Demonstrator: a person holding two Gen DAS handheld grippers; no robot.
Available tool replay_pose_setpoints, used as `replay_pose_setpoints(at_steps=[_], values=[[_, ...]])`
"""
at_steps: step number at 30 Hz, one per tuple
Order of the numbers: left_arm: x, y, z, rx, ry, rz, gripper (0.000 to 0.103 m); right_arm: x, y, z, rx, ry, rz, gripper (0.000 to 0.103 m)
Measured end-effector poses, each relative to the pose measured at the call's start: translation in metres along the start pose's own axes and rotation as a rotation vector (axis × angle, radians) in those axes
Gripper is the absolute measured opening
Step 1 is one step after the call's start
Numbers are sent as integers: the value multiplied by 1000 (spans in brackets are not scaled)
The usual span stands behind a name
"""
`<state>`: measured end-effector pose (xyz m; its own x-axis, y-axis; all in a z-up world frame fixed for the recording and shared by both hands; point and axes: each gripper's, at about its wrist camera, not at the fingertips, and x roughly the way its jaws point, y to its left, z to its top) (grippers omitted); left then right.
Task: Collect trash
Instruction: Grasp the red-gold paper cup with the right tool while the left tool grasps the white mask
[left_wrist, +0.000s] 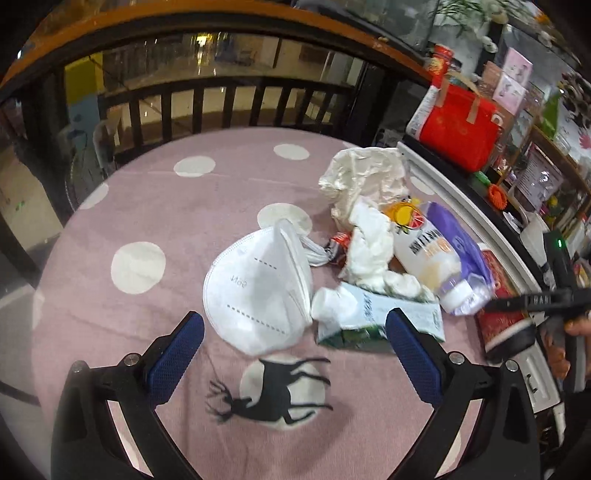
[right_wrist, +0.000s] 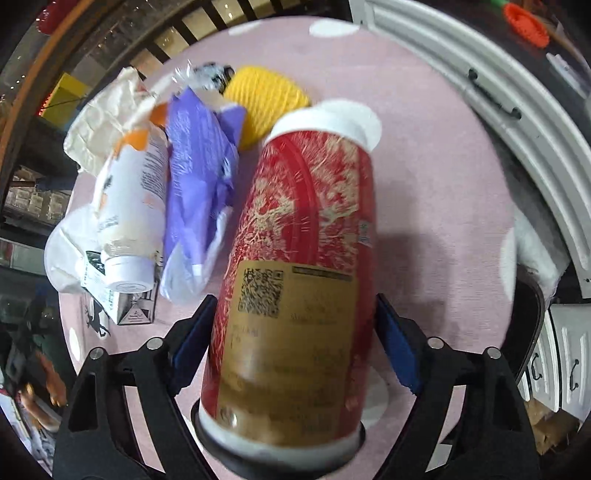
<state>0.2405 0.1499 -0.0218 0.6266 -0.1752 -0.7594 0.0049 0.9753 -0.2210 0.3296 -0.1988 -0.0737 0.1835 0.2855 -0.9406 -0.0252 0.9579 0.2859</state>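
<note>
A pile of trash lies on a pink dotted cloth (left_wrist: 147, 206): a white folded mask (left_wrist: 258, 291), a milk carton (left_wrist: 369, 317), crumpled tissue (left_wrist: 373, 243), a white bottle (left_wrist: 424, 254), a purple wrapper (left_wrist: 461, 236) and a crumpled white bag (left_wrist: 365, 173). My left gripper (left_wrist: 294, 317) hangs open just short of the mask and carton, holding nothing. A red and gold can (right_wrist: 306, 221) lies on the cloth between the blue pads of my right gripper (right_wrist: 295, 298); the pads stand close to its sides, open. Left of the can are the bottle (right_wrist: 133, 199), the wrapper (right_wrist: 199, 173) and a yellow ball (right_wrist: 269, 99).
A white ridged cabinet edge (right_wrist: 480, 92) curves along the right of the cloth. A red bag (left_wrist: 458, 129) and crowded shelves stand beyond it. A dark railing (left_wrist: 221, 103) borders the far side. A hand (left_wrist: 576, 325) holds the right gripper's handle.
</note>
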Motion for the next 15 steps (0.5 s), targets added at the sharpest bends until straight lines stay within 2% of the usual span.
replay_pose_setpoints(at_steps=[2,6,8,11,13,15], values=[[14,7,12,-37,29,-21,95,2,-2,0,6,5,19,80],[33,16,23,-72,62,-26,79,2,-9,-5,11,2,47,79],[40,16,25,-74,79,-57,74,2,-15,-7,15,2,61,79],[50,17,22,-80,127,-98,55,-2,-17,-12,8,-6,78,79],[51,19,19,-96,132,-116,31,-3,-15,-16,6,-19,85,79],[49,20,15,-96,127,-112,13,-6,-19,-23,14,-46,97,79]])
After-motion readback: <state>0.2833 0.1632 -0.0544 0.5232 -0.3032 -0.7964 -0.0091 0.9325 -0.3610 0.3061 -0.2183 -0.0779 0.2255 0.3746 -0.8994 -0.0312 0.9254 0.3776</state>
